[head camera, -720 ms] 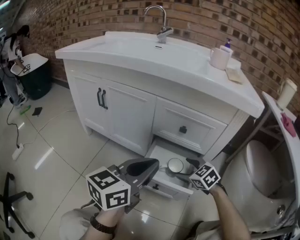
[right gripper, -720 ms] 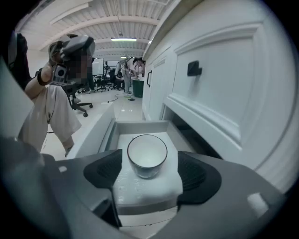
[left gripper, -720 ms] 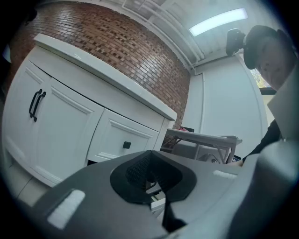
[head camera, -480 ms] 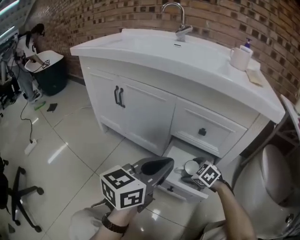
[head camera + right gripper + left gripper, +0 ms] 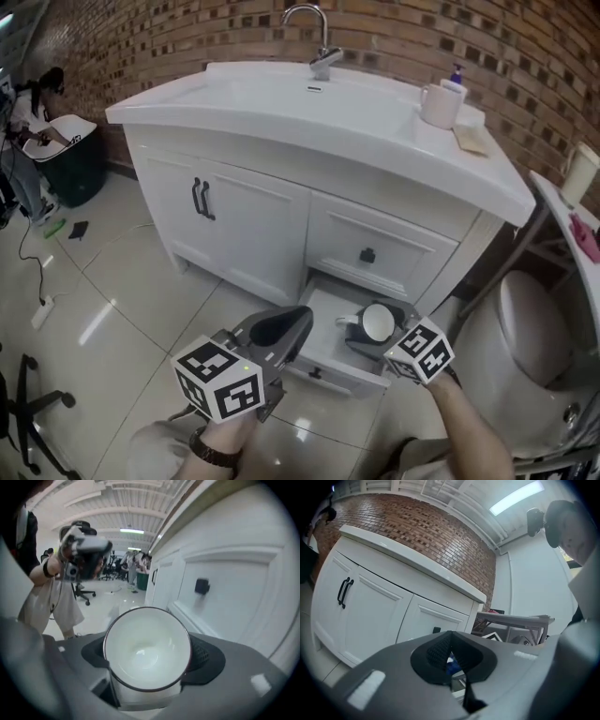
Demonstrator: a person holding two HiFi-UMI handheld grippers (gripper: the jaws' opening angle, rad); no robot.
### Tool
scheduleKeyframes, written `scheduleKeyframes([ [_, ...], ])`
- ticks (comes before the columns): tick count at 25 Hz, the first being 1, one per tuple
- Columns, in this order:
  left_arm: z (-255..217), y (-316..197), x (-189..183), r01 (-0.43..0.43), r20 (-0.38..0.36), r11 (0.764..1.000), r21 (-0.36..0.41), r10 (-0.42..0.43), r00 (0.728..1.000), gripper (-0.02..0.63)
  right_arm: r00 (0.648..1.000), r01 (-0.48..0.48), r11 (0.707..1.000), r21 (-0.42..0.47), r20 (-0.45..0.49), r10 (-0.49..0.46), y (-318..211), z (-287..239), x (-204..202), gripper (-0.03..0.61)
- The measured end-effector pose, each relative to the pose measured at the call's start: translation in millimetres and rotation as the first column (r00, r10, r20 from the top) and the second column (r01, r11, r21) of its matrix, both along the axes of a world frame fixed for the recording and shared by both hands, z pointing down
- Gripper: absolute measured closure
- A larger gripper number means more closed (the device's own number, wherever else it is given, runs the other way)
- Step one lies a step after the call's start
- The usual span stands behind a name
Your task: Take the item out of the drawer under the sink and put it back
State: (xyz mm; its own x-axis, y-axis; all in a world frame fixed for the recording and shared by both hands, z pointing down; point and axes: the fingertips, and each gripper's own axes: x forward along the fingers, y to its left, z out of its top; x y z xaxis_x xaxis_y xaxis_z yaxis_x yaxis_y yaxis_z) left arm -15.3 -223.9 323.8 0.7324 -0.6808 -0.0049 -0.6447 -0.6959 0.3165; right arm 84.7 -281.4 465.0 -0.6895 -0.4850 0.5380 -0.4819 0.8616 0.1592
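The low drawer (image 5: 323, 349) under the sink stands pulled out. My right gripper (image 5: 377, 330) is shut on a white mug (image 5: 377, 322) just above the drawer's right part. The mug is tipped, its mouth toward the head camera and its handle to the left. In the right gripper view the mug (image 5: 147, 651) fills the space between the jaws, and the dark pads (image 5: 207, 656) press on its sides. My left gripper (image 5: 298, 321) hangs shut and empty over the drawer's left front. In the left gripper view its tips (image 5: 450, 635) meet with nothing between them.
Above the open drawer is a shut drawer with a black knob (image 5: 367, 255). Two cabinet doors (image 5: 234, 230) are to the left. The counter (image 5: 281, 98) carries a tap, a white cup (image 5: 439, 105) and a soap bottle. A toilet (image 5: 525, 333) stands close at right, and a person is by a bin at far left.
The mug has come up out of the drawer in my right gripper and now tilts its mouth upward. The left gripper has stayed shut beside the drawer.
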Motion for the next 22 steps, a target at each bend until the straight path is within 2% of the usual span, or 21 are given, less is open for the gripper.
scheduleKeyframes([
  [4,3.4,12.6,11.7,-0.019,0.047,1.000,0.005,0.018,0.999,0.602,0.981,-0.059,0.995,0.081,0.190,0.043,33.6,-65.9,15.4,0.158],
  [8,6.9,25.1,20.2,-0.053,0.070,0.999,0.002,0.053,0.996,0.603,0.949,-0.128,0.983,0.133,0.306,0.082,60.6,-112.2,28.8,0.158],
  [13,1.6,38.8,30.2,-0.092,0.094,0.995,0.040,0.088,0.992,0.603,0.931,-0.181,0.965,0.190,0.350,0.106,83.5,-142.7,36.0,0.160],
  [19,-14.1,54.6,42.7,-0.132,0.124,0.984,0.121,0.117,0.985,0.601,0.931,-0.200,0.961,0.193,0.343,0.125,97.3,-144.7,37.9,0.160],
  [22,-9.3,56.2,43.1,-0.135,0.143,0.985,0.109,0.119,0.983,0.601,0.931,-0.207,0.961,0.184,0.338,0.135,102.3,-141.3,38.3,0.160],
])
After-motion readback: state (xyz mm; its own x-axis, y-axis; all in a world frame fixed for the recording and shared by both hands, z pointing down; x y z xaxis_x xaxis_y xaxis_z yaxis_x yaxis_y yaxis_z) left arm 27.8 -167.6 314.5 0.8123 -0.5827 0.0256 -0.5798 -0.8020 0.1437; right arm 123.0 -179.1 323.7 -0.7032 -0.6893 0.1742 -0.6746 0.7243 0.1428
